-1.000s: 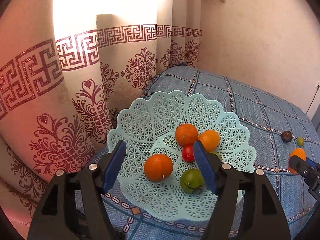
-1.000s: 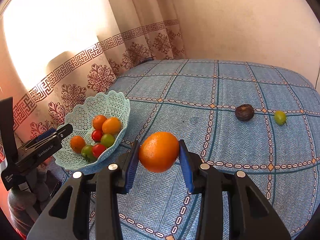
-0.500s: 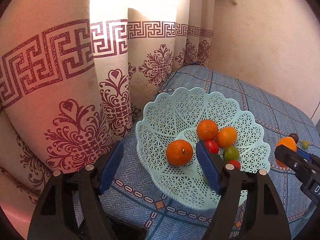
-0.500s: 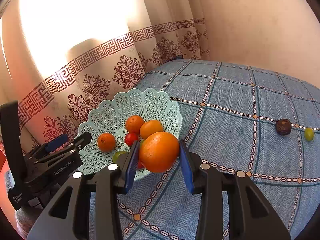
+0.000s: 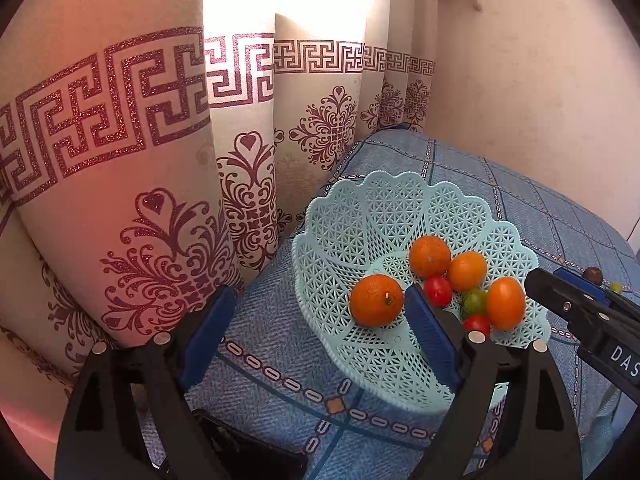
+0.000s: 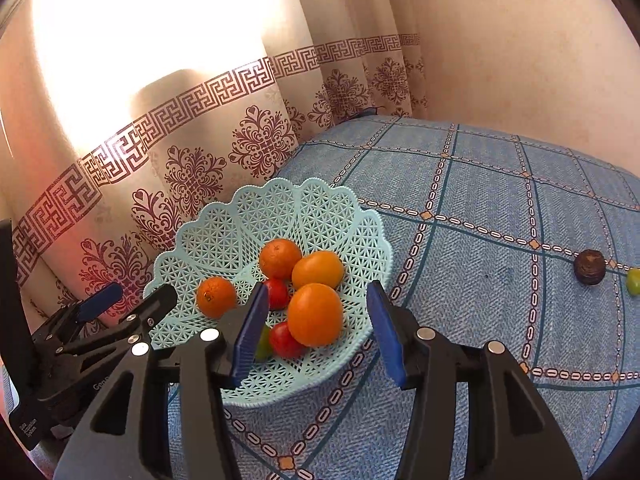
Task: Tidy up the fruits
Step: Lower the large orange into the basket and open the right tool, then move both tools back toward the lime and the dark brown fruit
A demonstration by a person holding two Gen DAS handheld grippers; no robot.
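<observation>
Half a second ago my right gripper (image 6: 316,330) was clamped on the big orange (image 6: 315,314); now its jaws stand apart and the fruit lies in the basket (image 6: 224,240), on the near side of the pile, against a red tomato (image 6: 285,340) and just in front of two other oranges. My left gripper (image 5: 316,330) is also spread wide and holds nothing; it has swung left since then, so the basket now lies to its right, with only its right finger overlapping the near rim.

What matters next, as I judge it, is the pair of fruits not yet gathered: a dark brown fruit (image 6: 589,267) and a small green fruit (image 6: 633,282), side by side on the blue checked cloth (image 6: 480,208), well apart from the basket, far and to the right of my right gripper. That hand is clearly the nearer one, and both fruits are round, so approach angle hardly matters.
</observation>
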